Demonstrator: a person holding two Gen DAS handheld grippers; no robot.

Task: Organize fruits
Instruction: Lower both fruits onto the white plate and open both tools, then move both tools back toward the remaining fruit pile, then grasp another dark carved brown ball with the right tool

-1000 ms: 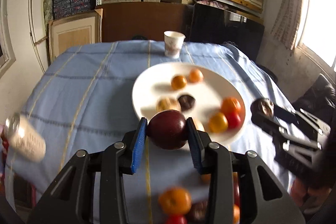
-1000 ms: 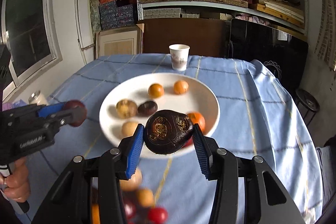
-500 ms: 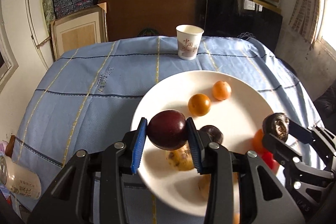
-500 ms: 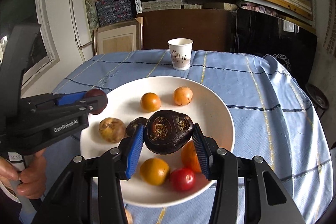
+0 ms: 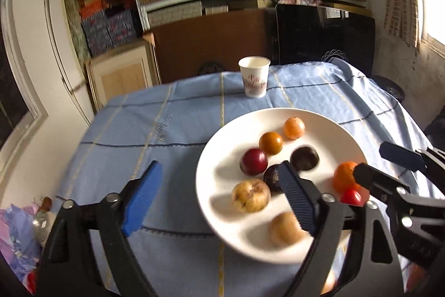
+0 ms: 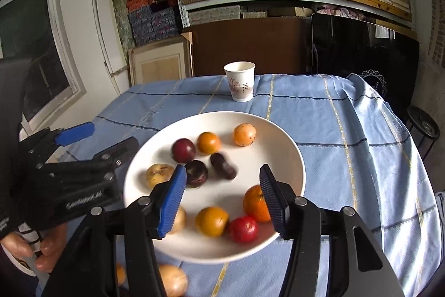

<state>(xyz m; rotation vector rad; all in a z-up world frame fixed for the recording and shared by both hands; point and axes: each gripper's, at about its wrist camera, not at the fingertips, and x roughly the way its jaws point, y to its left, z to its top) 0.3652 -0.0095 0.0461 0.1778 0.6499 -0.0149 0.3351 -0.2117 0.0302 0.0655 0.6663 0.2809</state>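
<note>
A white plate on the blue cloth holds several fruits. The dark red plum lies on it beside two oranges. Two dark wrinkled fruits lie in the plate's middle, the second one blurred. My left gripper hangs over the plate's left rim, its jaws opening wide with nothing between them. My right gripper hovers over the plate's near part, jaws also opening and empty; an orange and a red fruit sit by its right finger.
A paper cup stands behind the plate. Loose fruits lie on the cloth in front of the plate. A plastic bag sits off the table's left edge. A hand grips the left tool.
Both grippers came forward over the plate and opened. The plum dropped from the left one and the dark wrinkled fruit from the right one onto the plate.
</note>
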